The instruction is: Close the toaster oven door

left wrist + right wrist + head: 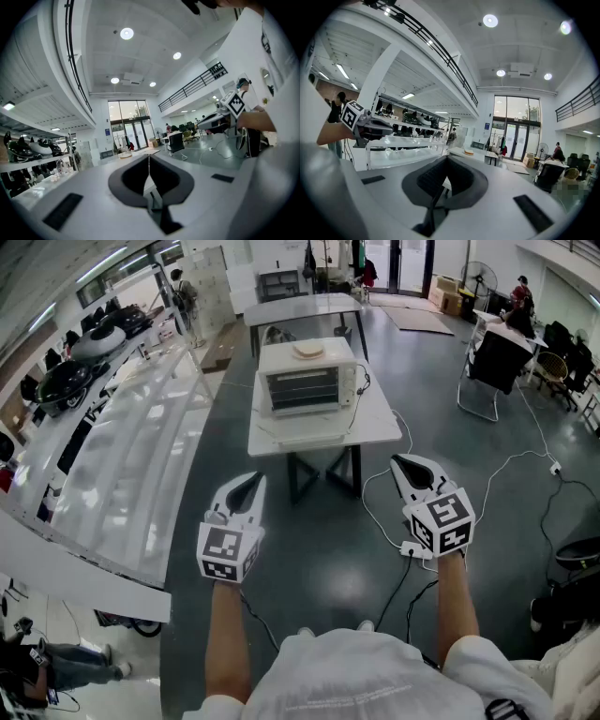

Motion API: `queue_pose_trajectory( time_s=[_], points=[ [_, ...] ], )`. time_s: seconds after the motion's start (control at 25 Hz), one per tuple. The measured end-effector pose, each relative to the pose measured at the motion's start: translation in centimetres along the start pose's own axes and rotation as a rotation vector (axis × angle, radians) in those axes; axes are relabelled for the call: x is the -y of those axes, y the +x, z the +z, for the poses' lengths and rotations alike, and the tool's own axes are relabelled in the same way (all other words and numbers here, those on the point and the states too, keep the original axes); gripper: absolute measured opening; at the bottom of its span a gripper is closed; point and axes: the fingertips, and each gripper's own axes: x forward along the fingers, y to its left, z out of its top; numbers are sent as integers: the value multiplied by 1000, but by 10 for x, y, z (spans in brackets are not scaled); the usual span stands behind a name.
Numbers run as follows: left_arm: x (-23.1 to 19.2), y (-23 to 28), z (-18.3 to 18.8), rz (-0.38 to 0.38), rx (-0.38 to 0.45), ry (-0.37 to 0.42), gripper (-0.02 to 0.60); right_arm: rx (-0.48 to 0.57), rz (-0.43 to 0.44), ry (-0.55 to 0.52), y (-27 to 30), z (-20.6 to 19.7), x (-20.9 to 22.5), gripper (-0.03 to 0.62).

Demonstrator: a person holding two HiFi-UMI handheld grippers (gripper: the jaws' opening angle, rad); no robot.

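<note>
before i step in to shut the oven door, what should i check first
1. Toaster oven door open: ok, it looks folded down over the table.
2. Left gripper free: ok, jaws together on nothing.
3. Right gripper free: ok, jaws together on nothing.
4. Door within reach: not ok, both grippers are short of the table.
5. Round dish on the oven top steady: cannot tell.

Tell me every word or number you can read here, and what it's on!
Nothing here reads clearly.
Left gripper and right gripper: square markers only, no letters.
White shirt: faint print, too small to read.
Blue sign: too blurred to read.
</note>
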Motion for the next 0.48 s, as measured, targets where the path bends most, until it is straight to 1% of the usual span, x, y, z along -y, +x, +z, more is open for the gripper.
queue_pose_trajectory(
  time_s=[0.2,0.48],
  points=[
    [0,1,-3,-8,-12,-1,18,-5,0,3,2,-1,-1,15],
    [-4,2,-6,-11,-9,-5,18,-2,2,6,7,-2,-5,15]
  ],
)
